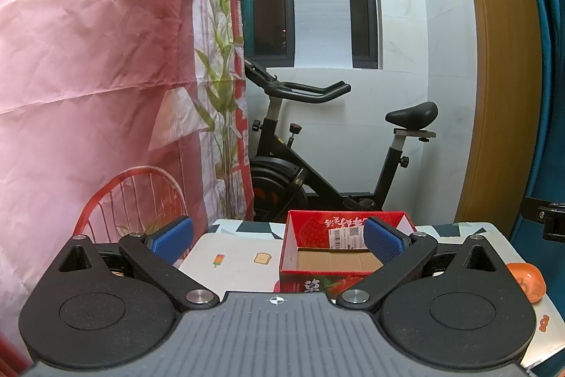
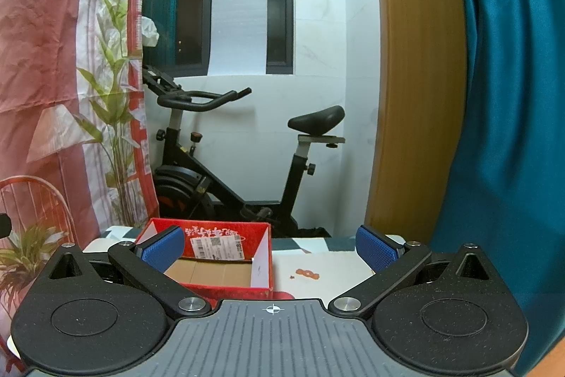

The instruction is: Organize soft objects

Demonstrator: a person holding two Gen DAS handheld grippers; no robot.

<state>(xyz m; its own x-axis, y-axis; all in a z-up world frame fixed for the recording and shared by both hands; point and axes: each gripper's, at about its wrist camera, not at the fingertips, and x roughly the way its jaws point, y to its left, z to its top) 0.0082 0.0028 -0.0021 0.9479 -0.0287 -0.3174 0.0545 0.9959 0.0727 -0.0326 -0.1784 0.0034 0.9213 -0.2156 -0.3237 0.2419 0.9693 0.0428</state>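
A red cardboard box (image 1: 307, 285) with a bare brown bottom stands open on the table, just ahead of my left gripper (image 1: 279, 241). That gripper is open with nothing between its blue pads (image 1: 173, 237). An orange soft toy (image 1: 528, 280) lies on the table at the right, partly hidden by the gripper body. In the right wrist view the same box (image 2: 261, 265) sits ahead and left, and my right gripper (image 2: 270, 248) is open and holds nothing.
The table carries a white cloth (image 1: 233, 258) printed with small pictures. A black exercise bike (image 2: 226, 172) stands behind the table against a white wall. A pink printed curtain (image 1: 88, 76) hangs at the left and a teal curtain (image 2: 501, 112) at the right.
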